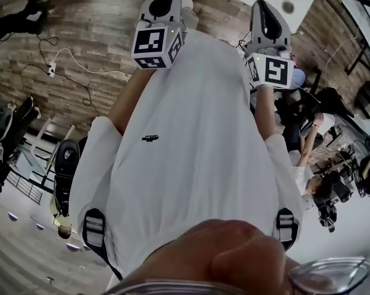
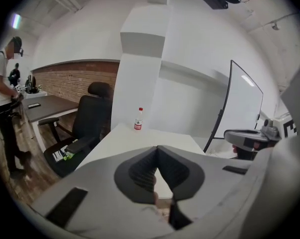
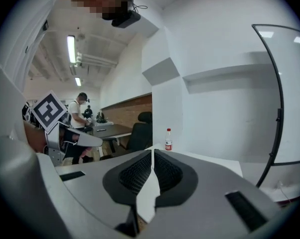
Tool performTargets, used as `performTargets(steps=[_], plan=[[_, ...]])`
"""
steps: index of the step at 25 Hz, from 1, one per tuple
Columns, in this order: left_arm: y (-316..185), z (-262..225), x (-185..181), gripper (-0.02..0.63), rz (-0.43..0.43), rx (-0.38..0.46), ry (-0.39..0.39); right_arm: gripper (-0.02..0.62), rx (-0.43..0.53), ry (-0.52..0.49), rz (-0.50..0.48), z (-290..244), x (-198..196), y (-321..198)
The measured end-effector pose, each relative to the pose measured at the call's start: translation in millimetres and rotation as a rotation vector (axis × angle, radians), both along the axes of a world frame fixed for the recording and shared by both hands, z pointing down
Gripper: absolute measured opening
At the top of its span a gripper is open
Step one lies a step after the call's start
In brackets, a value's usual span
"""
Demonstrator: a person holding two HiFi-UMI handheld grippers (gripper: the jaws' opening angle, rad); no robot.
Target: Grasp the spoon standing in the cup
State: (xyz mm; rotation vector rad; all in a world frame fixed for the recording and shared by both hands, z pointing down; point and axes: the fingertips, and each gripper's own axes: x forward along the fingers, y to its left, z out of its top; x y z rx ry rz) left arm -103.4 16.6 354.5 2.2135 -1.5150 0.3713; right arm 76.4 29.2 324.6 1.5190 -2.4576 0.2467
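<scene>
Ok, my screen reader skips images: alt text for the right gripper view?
The right gripper, jaws shut and empty, points across a white table toward a bottle. The left gripper shows at left.

1. I logged a bottle (image 2: 138,119) standing on the table (image 2: 140,142), near its far end.
2. A chair (image 2: 90,119) sat left of the table, with a desk (image 2: 48,105) behind it.
3. A board (image 2: 242,108) stood to the table's right.

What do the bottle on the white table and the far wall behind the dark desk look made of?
bottle: probably clear plastic with a red cap and red label, though it is too small to be sure.
white table: smooth matt top, perhaps laminate.
far wall: reddish-brown brick, with faint courses visible.
</scene>
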Motion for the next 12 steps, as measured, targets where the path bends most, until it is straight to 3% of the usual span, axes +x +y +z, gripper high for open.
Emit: performTargets(steps=[5, 12], plan=[[-56, 10, -23, -0.003, -0.016, -0.036, 0.042, 0.026, -0.027, 0.098, -0.004, 12, -25, -56], [-78, 29, -2, -0.003, 0.005, -0.106, 0.055, 0.052, -0.091, 0.221, -0.143, 44, -41, -105]])
